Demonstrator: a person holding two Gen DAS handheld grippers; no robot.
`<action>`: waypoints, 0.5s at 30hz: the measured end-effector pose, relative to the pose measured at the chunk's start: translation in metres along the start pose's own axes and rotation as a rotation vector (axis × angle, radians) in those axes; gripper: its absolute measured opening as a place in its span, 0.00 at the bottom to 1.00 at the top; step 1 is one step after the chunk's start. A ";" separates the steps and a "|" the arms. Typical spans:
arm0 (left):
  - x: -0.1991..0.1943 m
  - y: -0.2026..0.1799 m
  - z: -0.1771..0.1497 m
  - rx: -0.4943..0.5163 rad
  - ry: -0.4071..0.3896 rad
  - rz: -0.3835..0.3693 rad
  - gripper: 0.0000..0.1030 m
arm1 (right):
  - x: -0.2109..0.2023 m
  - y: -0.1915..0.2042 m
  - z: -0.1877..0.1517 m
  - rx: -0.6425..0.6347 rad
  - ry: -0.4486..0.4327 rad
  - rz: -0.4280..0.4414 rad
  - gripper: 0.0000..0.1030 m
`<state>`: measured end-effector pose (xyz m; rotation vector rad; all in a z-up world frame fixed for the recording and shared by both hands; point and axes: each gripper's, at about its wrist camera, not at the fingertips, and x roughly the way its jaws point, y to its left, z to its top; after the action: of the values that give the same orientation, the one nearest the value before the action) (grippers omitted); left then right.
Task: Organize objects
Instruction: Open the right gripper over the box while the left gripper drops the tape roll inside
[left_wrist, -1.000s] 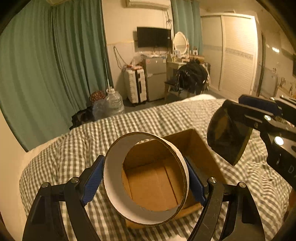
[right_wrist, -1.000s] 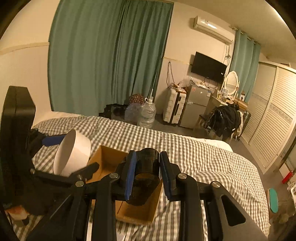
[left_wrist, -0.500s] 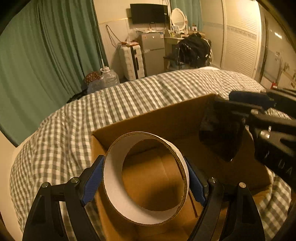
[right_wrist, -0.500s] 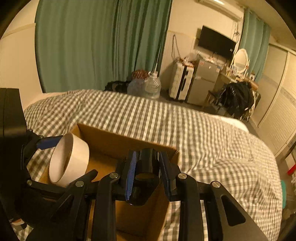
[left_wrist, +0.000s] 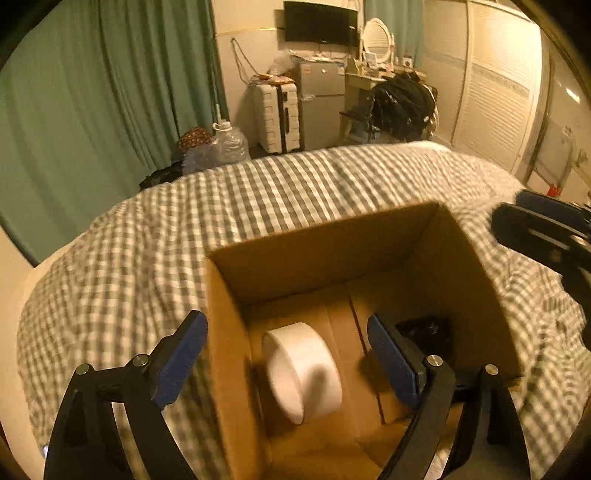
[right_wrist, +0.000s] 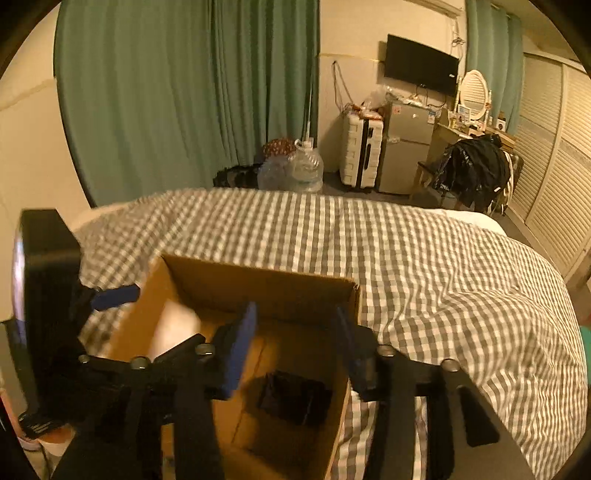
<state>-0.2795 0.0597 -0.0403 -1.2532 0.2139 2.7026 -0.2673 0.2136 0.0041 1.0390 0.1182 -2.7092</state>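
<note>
An open cardboard box (left_wrist: 325, 236) sits on a checked bed cover; it also shows in the right wrist view (right_wrist: 266, 280). A white tape roll (left_wrist: 306, 373) lies inside on the box floor, seen as a pale blur in the right wrist view (right_wrist: 177, 328). A black cylinder (right_wrist: 291, 397) lies in the box's right part, partly hidden behind my left finger in the left wrist view (left_wrist: 424, 328). My left gripper (left_wrist: 288, 354) is open and empty above the box. My right gripper (right_wrist: 295, 343) is open and empty above the box's right side.
The checked bed cover (right_wrist: 424, 266) spreads around the box. Beyond the bed are green curtains (right_wrist: 184, 92), water jugs (right_wrist: 303, 170), a white suitcase (right_wrist: 360, 151), a small fridge (right_wrist: 404, 147) and a chair with dark clothes (right_wrist: 476, 170).
Both grippers opened. The white tape roll dropped from the left gripper into the box, and the black cylinder dropped from the right gripper into the box.
</note>
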 end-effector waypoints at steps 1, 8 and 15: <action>-0.012 0.001 0.002 0.000 -0.010 0.005 0.92 | -0.012 0.001 0.002 0.001 -0.012 0.000 0.48; -0.117 -0.001 0.011 0.011 -0.138 0.016 0.98 | -0.122 0.014 0.023 -0.026 -0.137 -0.048 0.67; -0.212 0.014 0.014 -0.018 -0.223 0.021 0.99 | -0.226 0.038 0.033 -0.050 -0.233 -0.086 0.81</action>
<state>-0.1572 0.0318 0.1314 -0.9473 0.1760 2.8388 -0.1168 0.2141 0.1796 0.7128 0.1913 -2.8647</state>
